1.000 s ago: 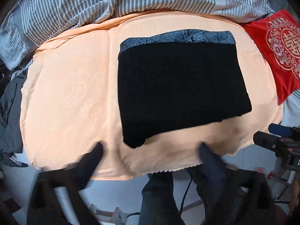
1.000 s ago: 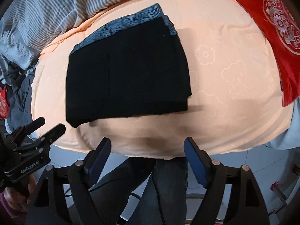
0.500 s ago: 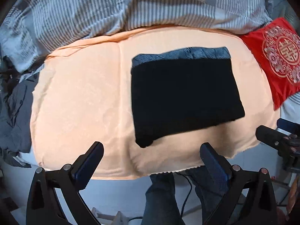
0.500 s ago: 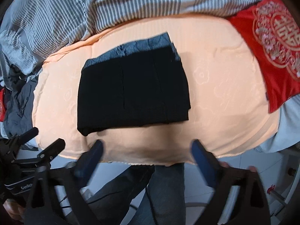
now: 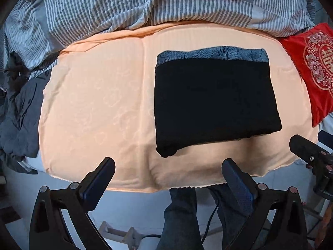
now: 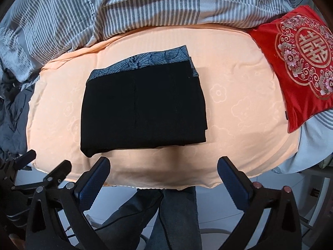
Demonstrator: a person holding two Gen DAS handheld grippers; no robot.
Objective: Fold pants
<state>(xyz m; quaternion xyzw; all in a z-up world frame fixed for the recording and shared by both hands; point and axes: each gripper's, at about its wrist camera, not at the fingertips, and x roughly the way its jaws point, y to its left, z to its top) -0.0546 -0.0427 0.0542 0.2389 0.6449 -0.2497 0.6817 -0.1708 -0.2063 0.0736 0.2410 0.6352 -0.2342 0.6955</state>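
Lying folded on the peach cloth, pants sit beyond both wide-open, empty tools.

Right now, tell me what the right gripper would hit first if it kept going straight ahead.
Probably the peach blanket at its near edge; the open right gripper sits there, short of the folded black pants. Depth is unclear.

The pants lie folded into a flat, squarish black bundle on the peach cloth. A patterned blue-grey band runs along the bundle's 12 o'clock edge. Stacked layers show at its 3 o'clock edge, and its 7 o'clock corner bulges slightly. Nothing touches or covers the bundle.
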